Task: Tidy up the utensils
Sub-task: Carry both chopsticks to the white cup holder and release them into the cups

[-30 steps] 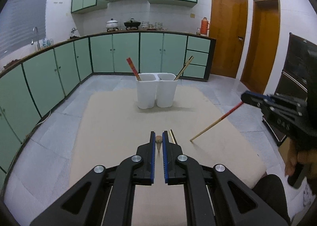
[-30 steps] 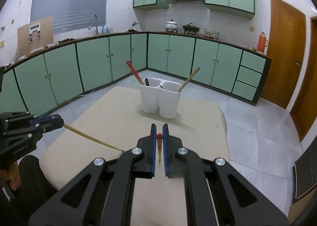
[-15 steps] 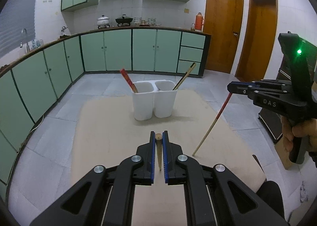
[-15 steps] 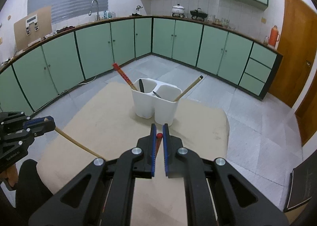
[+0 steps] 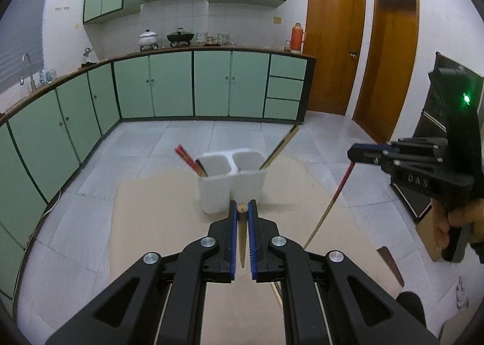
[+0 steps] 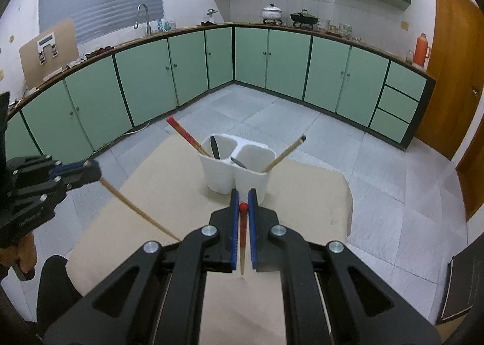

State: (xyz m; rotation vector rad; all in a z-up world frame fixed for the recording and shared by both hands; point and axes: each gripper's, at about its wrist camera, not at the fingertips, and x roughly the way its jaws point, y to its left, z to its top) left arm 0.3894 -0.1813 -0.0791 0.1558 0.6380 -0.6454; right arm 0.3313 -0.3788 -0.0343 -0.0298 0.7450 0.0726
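Tan tabletop (image 5: 157,224) fills lower half of frame; white two-cup holder (image 5: 231,184) sits mid-frame on it, red chopsticks (image 5: 189,160) in its left cup, a wooden one (image 5: 279,145) leaning from the right cup. Left tool (image 5: 243,211) clenched on a plain wooden chopstick (image 5: 242,236), pinched near its thick end, tip hanging down. Right tool (image 6: 243,198) clenched on a red-topped chopstick (image 6: 242,233), same grip. Judged: sticks light, stiff, thin, smooth, likely to pivot or slip in a one-point pinch; holding near the thick end suits dropping tip-first into a cup.
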